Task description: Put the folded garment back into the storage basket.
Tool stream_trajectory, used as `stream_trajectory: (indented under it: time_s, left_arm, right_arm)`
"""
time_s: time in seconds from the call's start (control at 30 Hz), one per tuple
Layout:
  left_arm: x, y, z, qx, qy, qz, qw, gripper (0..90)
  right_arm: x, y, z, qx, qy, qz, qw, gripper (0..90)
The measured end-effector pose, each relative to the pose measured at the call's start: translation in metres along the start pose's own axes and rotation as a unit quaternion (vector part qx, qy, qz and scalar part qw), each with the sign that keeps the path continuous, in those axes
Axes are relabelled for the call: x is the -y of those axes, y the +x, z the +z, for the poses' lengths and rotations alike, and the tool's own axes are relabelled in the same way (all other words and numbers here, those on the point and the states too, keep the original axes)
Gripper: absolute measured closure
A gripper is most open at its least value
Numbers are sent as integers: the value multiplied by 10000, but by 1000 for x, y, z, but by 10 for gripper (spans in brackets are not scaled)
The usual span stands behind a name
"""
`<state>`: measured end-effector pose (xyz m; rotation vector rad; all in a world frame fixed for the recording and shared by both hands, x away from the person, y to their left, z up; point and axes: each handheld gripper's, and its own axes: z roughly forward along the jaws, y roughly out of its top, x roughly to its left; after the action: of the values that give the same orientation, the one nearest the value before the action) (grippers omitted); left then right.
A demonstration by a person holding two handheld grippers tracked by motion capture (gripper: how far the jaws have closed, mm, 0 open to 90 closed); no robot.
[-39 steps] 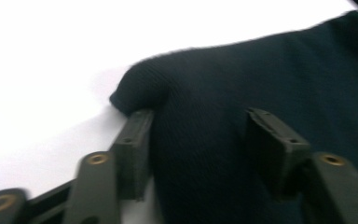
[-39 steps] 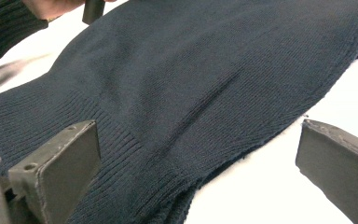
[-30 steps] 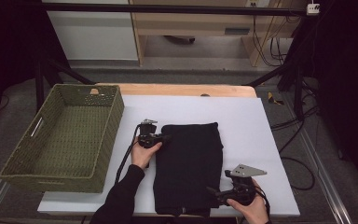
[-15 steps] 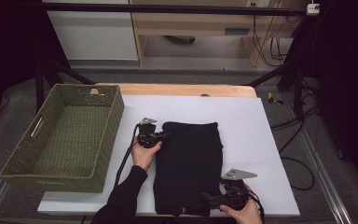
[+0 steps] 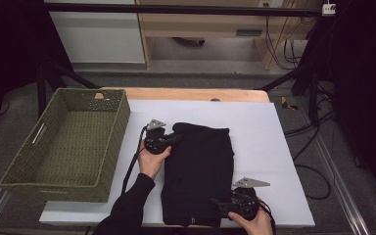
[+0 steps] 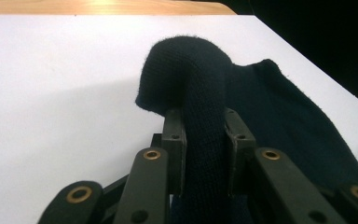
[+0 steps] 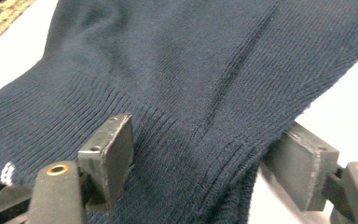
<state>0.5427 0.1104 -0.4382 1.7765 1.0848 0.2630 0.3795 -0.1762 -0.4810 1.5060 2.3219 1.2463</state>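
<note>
One dark knit sweater point(image 5: 198, 171) lies folded flat on the white tabletop point(image 5: 274, 147), right of the basket point(image 5: 68, 142). Left tongs point(image 5: 176, 138) are clamped on a bunched fold at the sweater's far left corner; the left gripper view shows that fold pinched tight between the jaws and lifted a little off the sheet. Right tongs point(image 5: 217, 201) sit at the near ribbed hem; their jaws have just been closing, with the hem between them, but the pads point(image 7: 112, 149) stand apart and do not yet press the cloth. Judged stage: one corner gripped, second grip half made, then lift or fold, maybe into the basket, which holds nothing. Count: one sweater, one basket, two tongs, one tabletop.
</note>
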Motion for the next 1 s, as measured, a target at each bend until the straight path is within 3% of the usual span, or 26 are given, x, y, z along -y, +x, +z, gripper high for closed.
stream_trajectory:
  time_s: [0.17, 0.2, 0.4, 0.53, 0.73, 1.0]
  left_arm:
    - [-2, -2, 0, -40, 30, 80, 10000, 739]
    - [-1, -1, 0, -55, 34, 75, 10000, 739]
    - [-1, -1, 1, -79, 37, 92, 9999, 739]
    - [-1, -2, 0, -82, 6, 104, 9999, 739]
    - [-3, -7, -3, -100, -90, 189, 9997, 740]
    - [-9, -14, -8, -97, -211, 354, 9991, 741]
  right_arm:
    - [-1, 8, 3, 221, 62, -155, 9996, 359]
    - [-2, 8, 3, 160, 86, -90, 9998, 417]
    - [-3, 10, 4, 194, 151, -19, 9997, 515]
    - [-4, 12, 6, 213, 205, 74, 9995, 631]
    - [-3, 9, 6, 88, 169, 234, 9995, 701]
    - [-4, 9, 3, 95, 135, 228, 9996, 720]
